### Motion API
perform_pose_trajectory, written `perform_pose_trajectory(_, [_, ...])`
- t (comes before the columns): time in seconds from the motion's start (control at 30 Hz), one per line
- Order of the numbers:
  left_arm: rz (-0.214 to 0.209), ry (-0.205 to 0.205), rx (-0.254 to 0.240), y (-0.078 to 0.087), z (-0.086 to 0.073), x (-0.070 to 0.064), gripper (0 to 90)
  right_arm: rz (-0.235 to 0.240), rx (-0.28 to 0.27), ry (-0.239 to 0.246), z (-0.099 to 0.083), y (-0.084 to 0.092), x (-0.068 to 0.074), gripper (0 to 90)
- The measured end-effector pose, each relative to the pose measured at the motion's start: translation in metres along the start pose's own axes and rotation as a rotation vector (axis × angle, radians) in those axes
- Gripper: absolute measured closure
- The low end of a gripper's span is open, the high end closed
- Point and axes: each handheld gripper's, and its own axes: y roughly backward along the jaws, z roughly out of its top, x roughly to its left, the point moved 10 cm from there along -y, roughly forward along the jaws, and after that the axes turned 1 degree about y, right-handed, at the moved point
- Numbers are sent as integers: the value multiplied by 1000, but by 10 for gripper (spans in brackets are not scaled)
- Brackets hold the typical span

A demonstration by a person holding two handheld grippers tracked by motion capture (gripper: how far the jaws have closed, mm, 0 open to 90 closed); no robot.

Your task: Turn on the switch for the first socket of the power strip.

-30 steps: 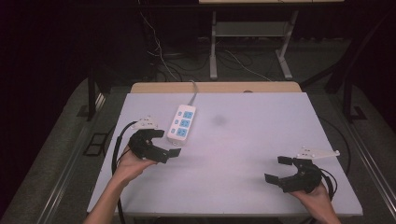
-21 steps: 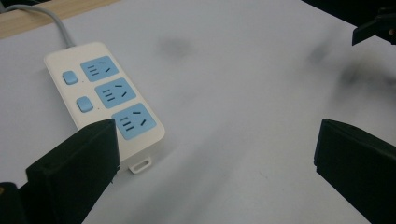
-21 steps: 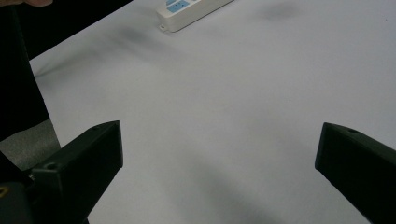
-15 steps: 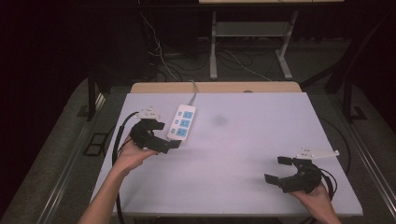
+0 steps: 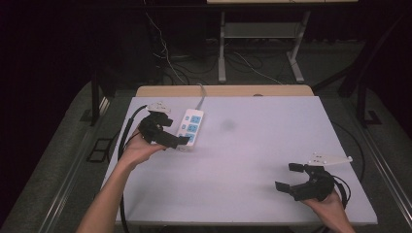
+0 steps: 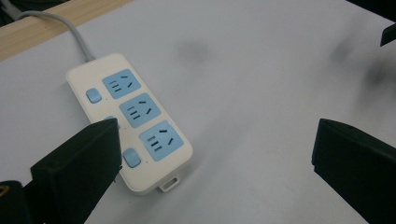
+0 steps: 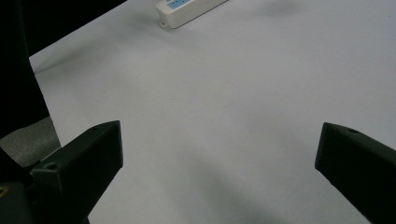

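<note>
The power strip (image 5: 189,127) lay flat on the bench (image 5: 252,160), in its far-left part, close to the far edge, with its long side running roughly from far to near. It was white with three blue sockets and small blue switches beside them, and its grey cord (image 5: 201,91) led off over the far edge of the bench.

The left gripper (image 5: 171,137) sat at the strip's near-left end, held in the person's left hand (image 5: 138,148). Its fingers stood wide apart. In the left gripper view one finger (image 6: 77,165) overlapped the strip's near-left side by the middle switch, while the other finger (image 6: 357,165) was well off over bare bench; whether the first finger touched the strip could not be told.

The right gripper (image 5: 290,177) rested low near the bench's near-right corner, well apart from the strip, with the grey plate (image 5: 329,158) on its top. Its fingers were likewise spread, with nothing between them but bare bench surface in the right gripper view. A faint dark smudge (image 5: 227,125) marked the bench just right of the strip.
</note>
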Motion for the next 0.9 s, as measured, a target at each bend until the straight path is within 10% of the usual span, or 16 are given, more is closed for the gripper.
perform_pose_trajectory(0.9, [21,-6,77,-15,16,35,165,-3,5,-2,-1,0,-1,5])
